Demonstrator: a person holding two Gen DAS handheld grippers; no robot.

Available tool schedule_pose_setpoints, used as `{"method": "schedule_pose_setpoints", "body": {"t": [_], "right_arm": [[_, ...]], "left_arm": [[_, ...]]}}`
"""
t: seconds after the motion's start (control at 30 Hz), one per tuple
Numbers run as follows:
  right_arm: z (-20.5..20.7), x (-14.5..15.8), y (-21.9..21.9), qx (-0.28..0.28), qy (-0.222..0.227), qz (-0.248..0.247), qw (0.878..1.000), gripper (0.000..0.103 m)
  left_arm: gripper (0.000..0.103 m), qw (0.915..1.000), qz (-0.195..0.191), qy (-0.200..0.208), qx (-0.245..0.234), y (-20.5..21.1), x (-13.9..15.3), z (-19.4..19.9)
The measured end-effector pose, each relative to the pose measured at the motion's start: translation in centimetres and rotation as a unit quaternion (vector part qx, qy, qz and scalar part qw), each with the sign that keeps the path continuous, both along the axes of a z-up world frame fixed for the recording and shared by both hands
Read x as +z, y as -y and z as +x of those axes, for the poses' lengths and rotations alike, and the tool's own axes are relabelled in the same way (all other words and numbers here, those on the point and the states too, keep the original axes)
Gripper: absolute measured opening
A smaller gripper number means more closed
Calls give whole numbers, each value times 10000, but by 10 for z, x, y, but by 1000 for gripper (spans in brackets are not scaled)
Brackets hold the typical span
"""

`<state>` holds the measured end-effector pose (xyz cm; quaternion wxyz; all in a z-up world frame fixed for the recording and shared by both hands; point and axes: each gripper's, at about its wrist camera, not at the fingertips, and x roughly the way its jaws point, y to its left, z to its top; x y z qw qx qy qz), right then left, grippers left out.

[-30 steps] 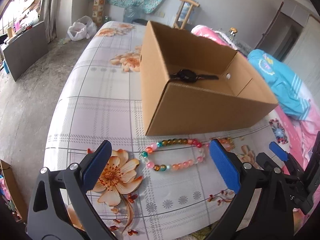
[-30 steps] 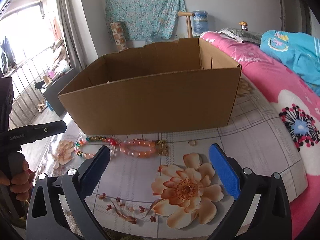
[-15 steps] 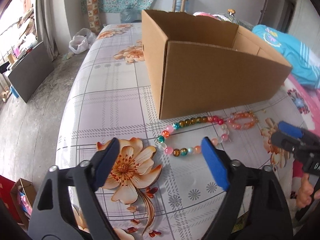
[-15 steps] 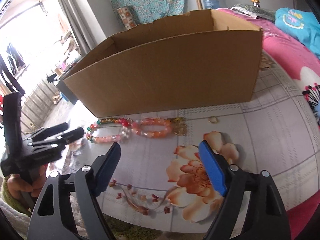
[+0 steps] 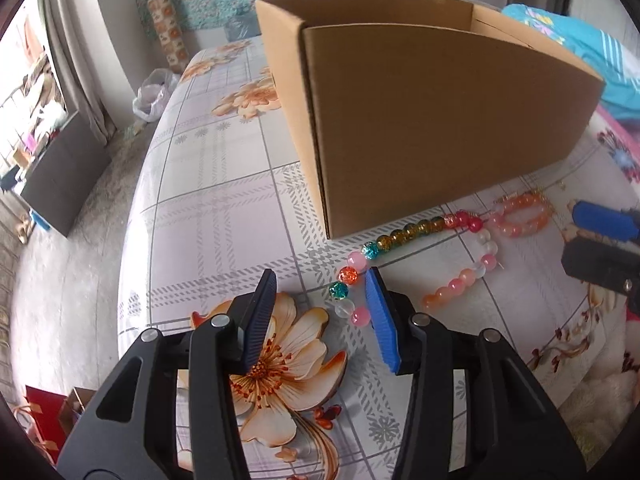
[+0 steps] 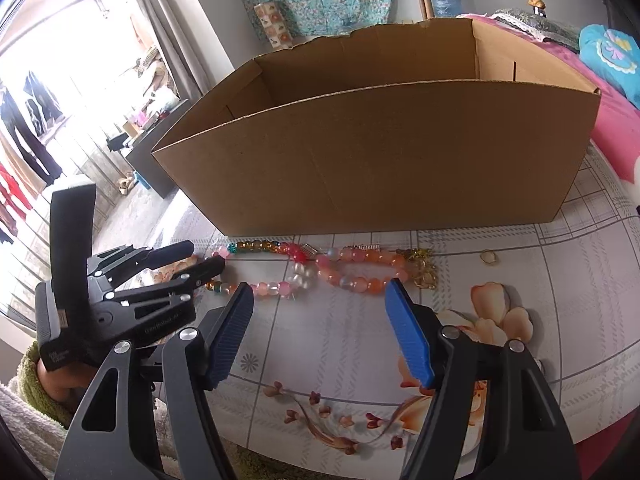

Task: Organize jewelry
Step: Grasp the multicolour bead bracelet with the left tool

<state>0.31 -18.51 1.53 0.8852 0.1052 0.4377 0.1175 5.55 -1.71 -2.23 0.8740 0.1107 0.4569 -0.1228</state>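
Observation:
A multicoloured bead bracelet (image 5: 404, 234) lies on the flowered tablecloth just in front of the open cardboard box (image 5: 432, 120); it also shows in the right wrist view (image 6: 256, 248). A pink-orange bead bracelet (image 5: 520, 216) lies to its right, also in the right wrist view (image 6: 360, 268). My left gripper (image 5: 320, 312) is open, low over the cloth, its tips around the near left end of the multicoloured bracelet. My right gripper (image 6: 320, 320) is open just in front of the pink-orange bracelet.
A small gold ring (image 6: 488, 257) and a gold trinket (image 6: 422, 268) lie on the cloth right of the bracelets. The table's left edge (image 5: 132, 216) drops to the floor. A pink blanket (image 6: 616, 120) lies to the right.
My left gripper has dropped forward to the bracelet's left end and its jaws have narrowed. My right gripper has moved closer to the pink-orange bracelet, also narrower.

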Motion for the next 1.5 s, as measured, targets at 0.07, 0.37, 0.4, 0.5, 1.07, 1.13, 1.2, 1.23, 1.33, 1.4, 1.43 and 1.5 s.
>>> {"method": "schedule_pose_setpoints", "body": {"t": [0.07,0.37,0.4,0.5,1.07,1.13,1.2,1.23,1.33,1.4,1.43,1.5], "right_arm": [[0,2,-2,0,43,-24,10000,67],[-9,3,-1,56,62,2,10000,67],[-10,3,-1,64,65,15,10000,67],[-12,2,1,93,82,35,9999,67],[-10,-1,-4,196,24,118,9997,67],[-9,-1,-3,191,22,119,9997,67],[-9,-1,-3,194,17,121,9997,67],[-9,-1,-2,195,14,127,9997,67],[-7,-2,-1,192,3,132,9997,67],[-6,-2,-1,195,-11,149,9997,67],[-5,-3,-1,196,-13,147,9997,67],[-5,-3,-1,194,-20,161,9997,67]], "left_arm": [[44,9999,82,56,-75,2,0,-5],[35,9982,429,119,-404,9,4,-35],[35,9982,443,101,-396,9,5,-38],[35,9984,436,49,-370,6,5,-44],[35,9991,300,-81,-272,-1,7,-46],[35,9992,290,-86,-270,-1,6,-44],[35,9992,290,-85,-270,-1,6,-44],[35,9992,288,-85,-272,-1,6,-44],[35,9992,283,-86,-274,-1,7,-45],[35,9992,277,-89,-275,-1,7,-44],[35,9992,264,-90,-274,-1,7,-45],[35,9993,244,-95,-268,-3,6,-42]]}}
